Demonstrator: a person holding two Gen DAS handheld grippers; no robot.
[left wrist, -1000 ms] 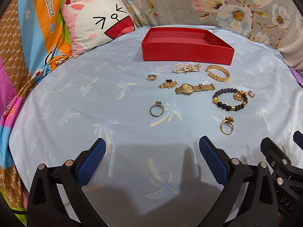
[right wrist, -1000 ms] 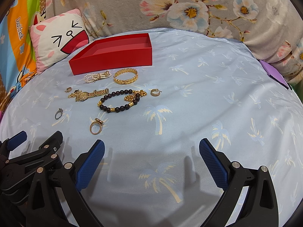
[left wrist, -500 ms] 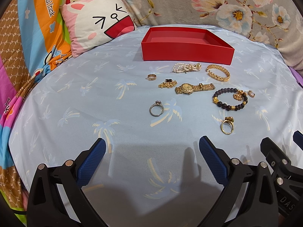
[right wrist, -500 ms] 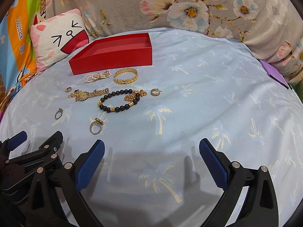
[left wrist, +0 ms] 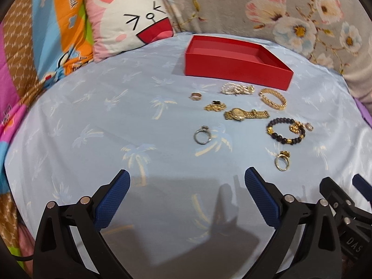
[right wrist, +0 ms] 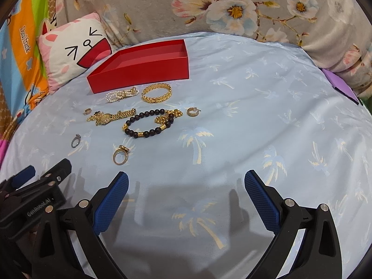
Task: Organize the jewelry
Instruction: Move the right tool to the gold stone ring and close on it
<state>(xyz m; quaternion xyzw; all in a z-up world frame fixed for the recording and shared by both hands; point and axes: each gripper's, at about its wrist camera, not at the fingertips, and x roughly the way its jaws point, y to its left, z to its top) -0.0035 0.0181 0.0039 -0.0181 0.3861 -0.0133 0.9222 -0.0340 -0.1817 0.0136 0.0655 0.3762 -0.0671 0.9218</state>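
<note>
both the left gripper (left wrist: 187, 186) and the right gripper (right wrist: 186, 186) hang wide apart and empty at the bottom of their frames, above the blue bed sheet (right wrist: 267, 121). the jewelry lies loose at frame centre, just in front of the red box (left wrist: 234, 69), which looks empty. the gold ring (right wrist: 120, 156) and silver ring (left wrist: 202, 135) are light, hard and likely slippery; pinch across the band. the bead bracelet (right wrist: 148, 123) and gold watch (left wrist: 245, 114) will probably flop, so grip one firm link. the gold bangle (right wrist: 157, 92) seems stiff; take its rim.
</note>
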